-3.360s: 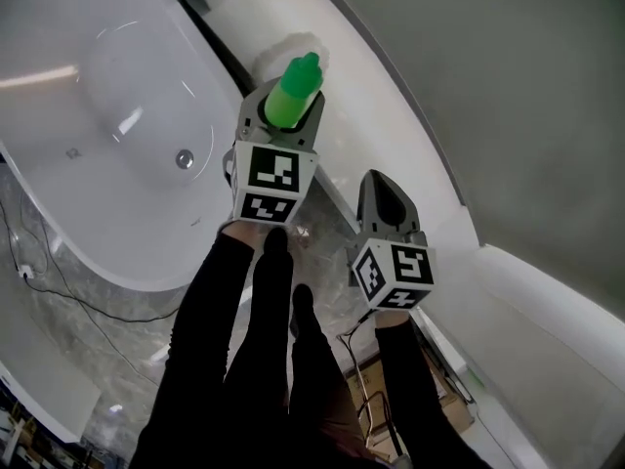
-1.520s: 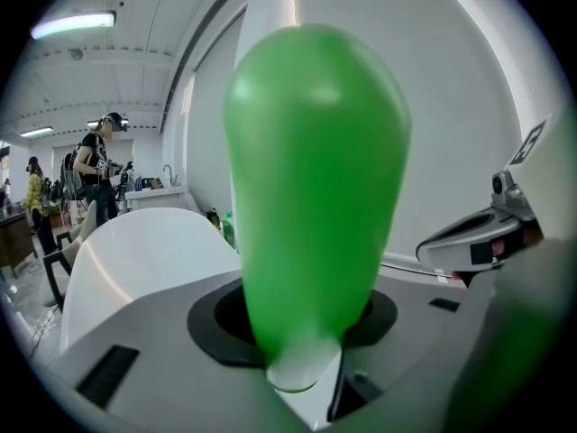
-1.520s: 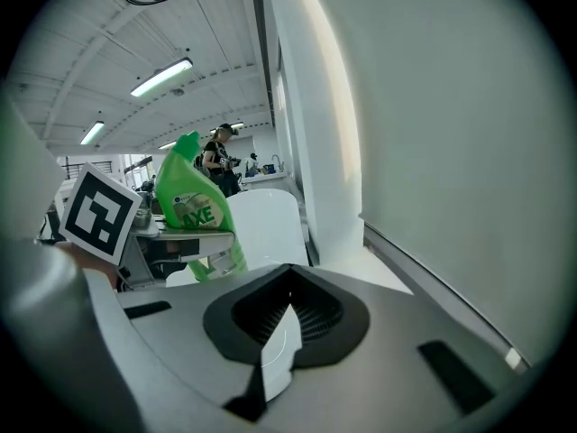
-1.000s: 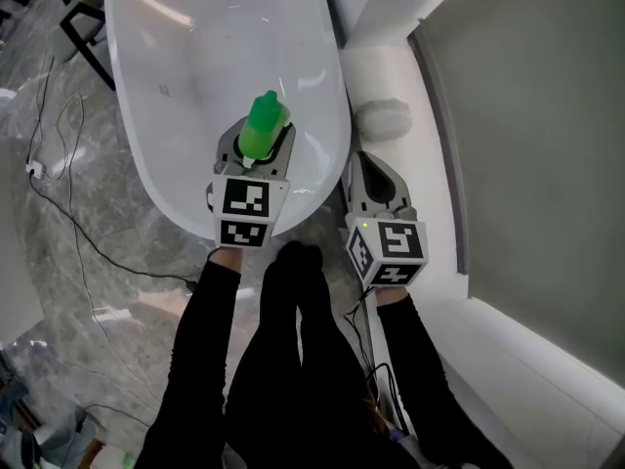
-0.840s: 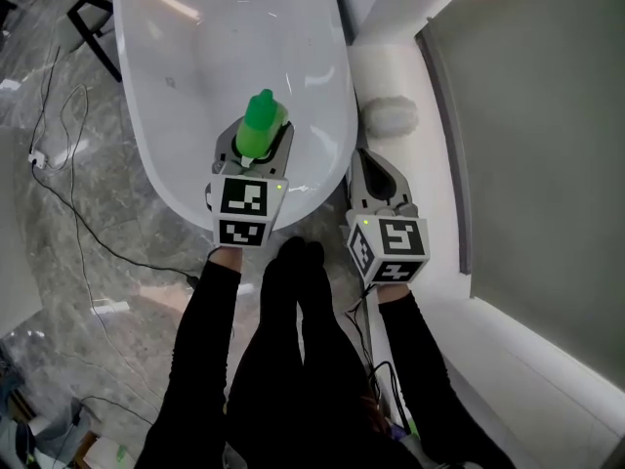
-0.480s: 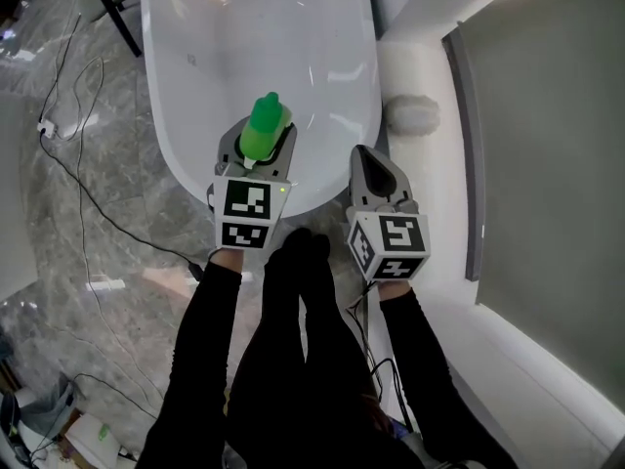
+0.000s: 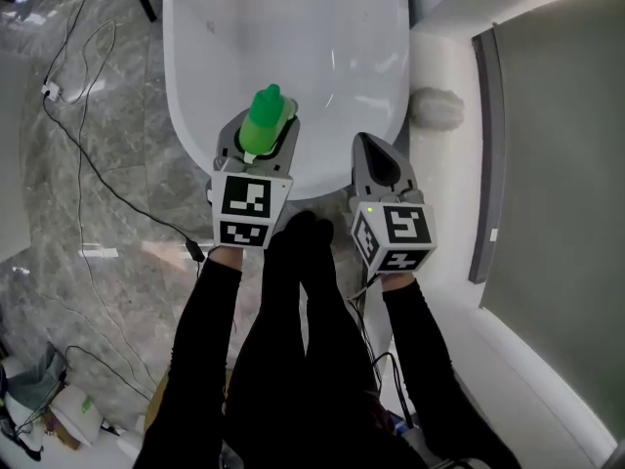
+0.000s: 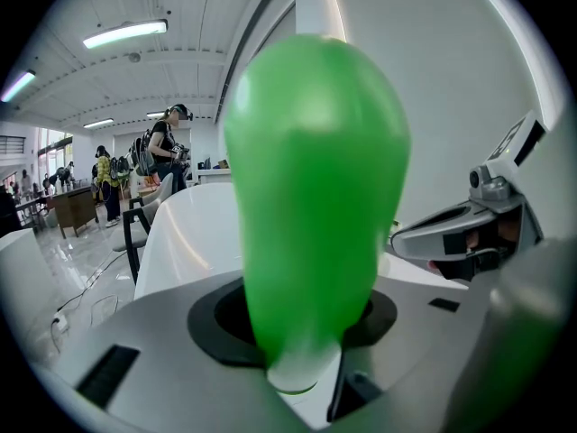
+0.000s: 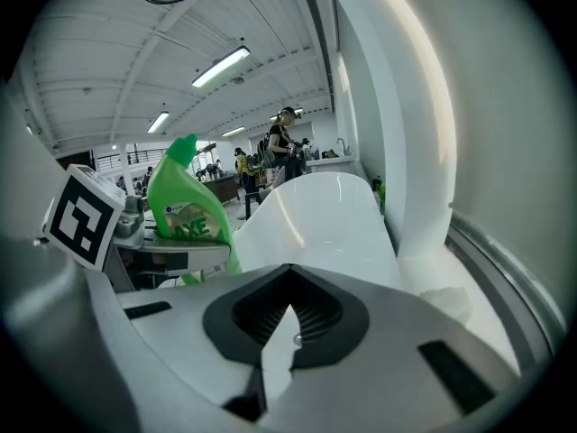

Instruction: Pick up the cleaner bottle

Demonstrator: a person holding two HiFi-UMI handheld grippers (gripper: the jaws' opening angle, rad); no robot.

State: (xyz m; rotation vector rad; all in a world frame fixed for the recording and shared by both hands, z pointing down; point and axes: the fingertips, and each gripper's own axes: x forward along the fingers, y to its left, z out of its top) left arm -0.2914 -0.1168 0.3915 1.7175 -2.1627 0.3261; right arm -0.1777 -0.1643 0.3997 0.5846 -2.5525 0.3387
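Note:
The cleaner bottle is bright green with a rounded cap, and it stands upright in my left gripper, which is shut on its body. Both hang over the near end of the white bathtub. In the left gripper view the bottle fills the middle, rising between the jaws of that gripper. My right gripper hangs beside it to the right, shut and empty. In the right gripper view its jaws meet, and the bottle with its label shows at the left.
A white ledge runs along the tub's right side with a pale cloth-like lump on it, against a grey wall. Cables trail over the marble floor at the left. People stand far off in the room.
The bottle stays gripped in the left gripper. Both grippers have moved together from the ledge side to over the tub's near end and sunk a little. The right gripper stays shut.

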